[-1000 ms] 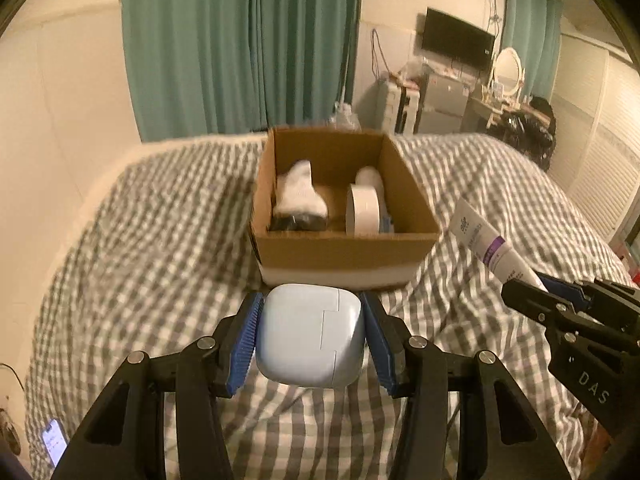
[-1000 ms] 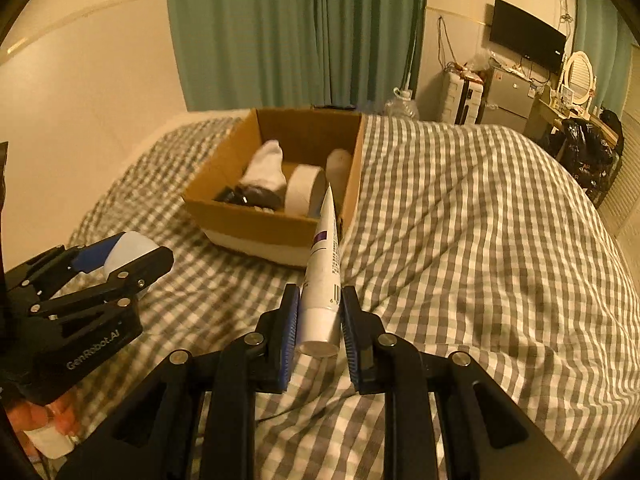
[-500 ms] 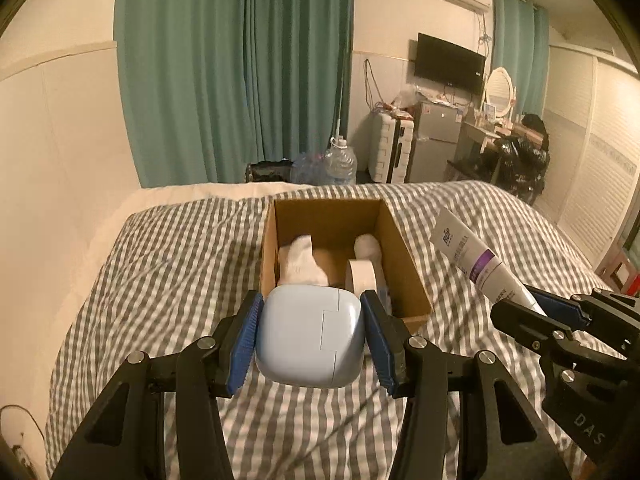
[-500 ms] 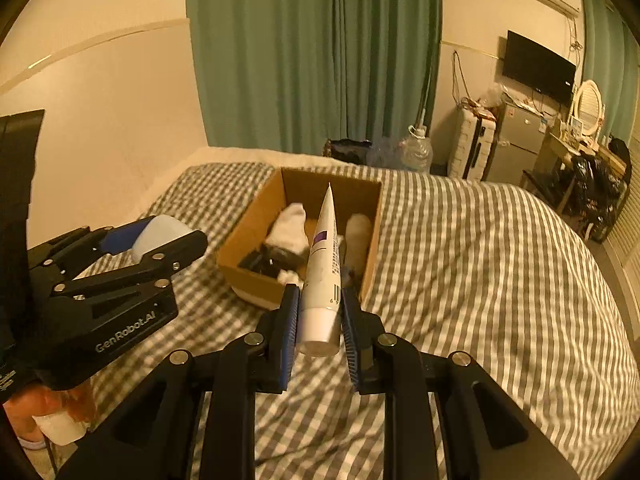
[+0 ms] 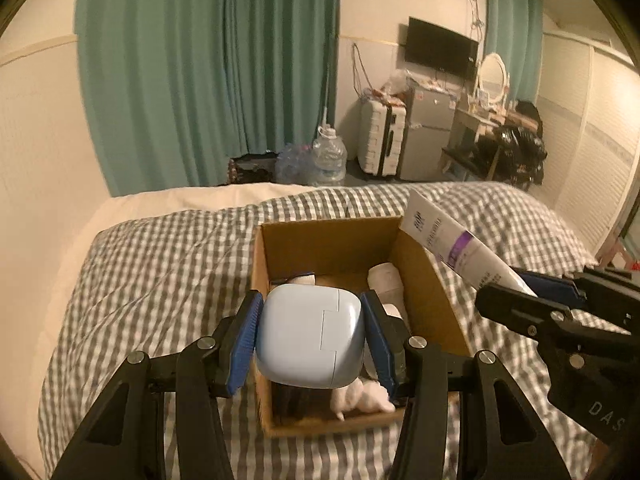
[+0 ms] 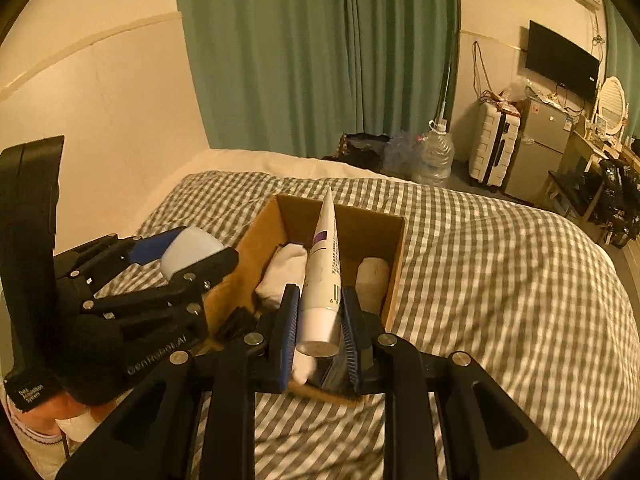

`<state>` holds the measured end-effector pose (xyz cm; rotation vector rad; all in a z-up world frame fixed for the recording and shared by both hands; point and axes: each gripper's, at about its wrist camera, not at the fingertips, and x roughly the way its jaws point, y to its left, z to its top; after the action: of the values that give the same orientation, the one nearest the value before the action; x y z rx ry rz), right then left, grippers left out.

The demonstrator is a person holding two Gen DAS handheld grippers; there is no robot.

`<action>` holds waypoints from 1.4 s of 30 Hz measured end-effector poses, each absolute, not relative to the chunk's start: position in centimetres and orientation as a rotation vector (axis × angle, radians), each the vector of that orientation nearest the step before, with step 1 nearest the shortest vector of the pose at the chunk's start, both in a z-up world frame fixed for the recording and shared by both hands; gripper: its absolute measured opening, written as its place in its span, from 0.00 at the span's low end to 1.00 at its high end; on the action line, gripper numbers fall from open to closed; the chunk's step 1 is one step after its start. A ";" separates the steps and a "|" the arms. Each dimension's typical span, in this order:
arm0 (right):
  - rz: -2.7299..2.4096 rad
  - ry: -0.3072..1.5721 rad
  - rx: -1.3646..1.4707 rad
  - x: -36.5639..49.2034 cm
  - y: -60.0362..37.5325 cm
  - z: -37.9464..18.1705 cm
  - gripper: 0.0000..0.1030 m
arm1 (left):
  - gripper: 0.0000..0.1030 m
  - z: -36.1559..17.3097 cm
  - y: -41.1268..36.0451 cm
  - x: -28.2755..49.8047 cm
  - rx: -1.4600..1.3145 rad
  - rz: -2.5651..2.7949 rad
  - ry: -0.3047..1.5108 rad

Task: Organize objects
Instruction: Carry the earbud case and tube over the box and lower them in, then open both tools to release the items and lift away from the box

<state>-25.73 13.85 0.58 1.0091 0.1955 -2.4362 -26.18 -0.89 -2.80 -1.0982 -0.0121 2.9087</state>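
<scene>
My left gripper [image 5: 310, 340] is shut on a pale blue rounded case [image 5: 310, 338] and holds it above the near half of an open cardboard box [image 5: 440, 292] on the bed. My right gripper [image 6: 318, 332] is shut on a white tube with a purple band [image 6: 322, 272], cap toward me, tip pointing over the same box [image 6: 394, 264]. The box holds white socks [image 6: 284, 272], a white roll [image 6: 372, 280] and a dark item. The tube [image 5: 460, 248] and right gripper [image 5: 532, 300] show at the right of the left wrist view; the left gripper [image 6: 184, 260] shows at the left of the right wrist view.
The box sits on a grey-and-white checked bed cover [image 6: 500, 280]. Teal curtains [image 5: 208, 80], a water jug [image 5: 330, 156], a white suitcase [image 5: 380, 140], a small fridge and a cluttered desk stand beyond the bed. A wall runs along the left.
Both grippers have risen and moved forward over the box with their loads. I now look down into the box from above; the grips have not changed.
</scene>
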 end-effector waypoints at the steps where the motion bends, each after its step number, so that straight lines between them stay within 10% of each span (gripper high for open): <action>1: -2.432 0.194 1.020 -26.5 13.7 0.0 0.20 | 0.49 -3.4 -0.9 -27.2 -1.106 2.899 -0.005; 21: -2.323 0.130 1.150 -35.4 12.2 -8.6 0.20 | 0.51 -11.0 -1.6 -35.6 -1.264 2.731 0.059; 26: -2.366 0.083 1.095 -34.3 13.2 -6.9 0.46 | 0.76 -10.0 -0.5 -34.0 -1.223 2.769 0.163; 31: -2.435 0.080 1.043 -32.2 14.5 -3.7 0.48 | 0.84 -6.4 -0.4 -32.2 -1.146 2.830 0.181; 42: -2.623 0.079 0.846 -24.7 17.8 8.2 0.84 | 0.96 5.3 -0.8 -24.3 -0.887 3.009 0.147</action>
<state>-24.67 17.79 8.18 0.8460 0.0795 -2.6226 -24.31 -0.83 5.31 -0.8870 0.1475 3.0093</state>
